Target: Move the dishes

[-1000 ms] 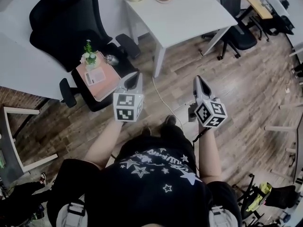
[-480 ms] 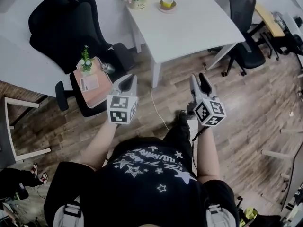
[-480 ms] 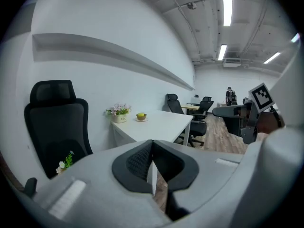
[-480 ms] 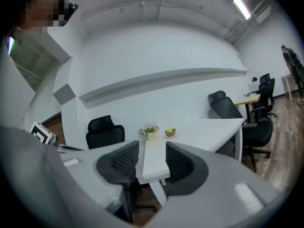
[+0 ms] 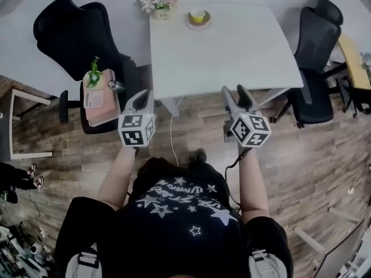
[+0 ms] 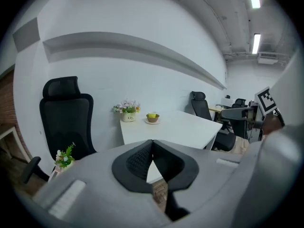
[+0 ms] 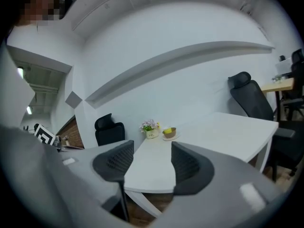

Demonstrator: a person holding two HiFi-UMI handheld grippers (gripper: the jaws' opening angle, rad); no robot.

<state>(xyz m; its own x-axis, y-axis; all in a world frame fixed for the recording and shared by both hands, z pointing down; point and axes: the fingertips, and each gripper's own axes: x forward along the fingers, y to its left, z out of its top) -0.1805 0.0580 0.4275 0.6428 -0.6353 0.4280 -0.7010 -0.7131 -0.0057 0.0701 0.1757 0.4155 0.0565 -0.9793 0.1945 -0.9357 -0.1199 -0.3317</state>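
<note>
A small brown bowl with something yellow in it (image 5: 197, 17) stands on a saucer at the far side of the white table (image 5: 232, 51), next to a flower pot (image 5: 157, 3). Both grippers hang over the wooden floor just short of the table's near edge, far from the bowl. My left gripper (image 5: 143, 95) is shut with nothing in it. My right gripper (image 5: 234, 92) has just been opening and holds nothing. The left gripper view shows the shut left gripper (image 6: 152, 144) and the bowl (image 6: 152, 118) beyond it. The right gripper view shows the open right gripper (image 7: 149, 163) and the bowl (image 7: 169, 133) far off.
A black office chair (image 5: 75, 33) stands left of the table with a pink tray and a small plant (image 5: 95, 94) on its seat. Another black chair (image 5: 316, 39) stands at the table's right. A white cable (image 5: 171, 138) lies on the floor.
The person has turned to face the table and both grippers have swung toward its near edge. The right gripper's jaws have opened. The left stays shut.
</note>
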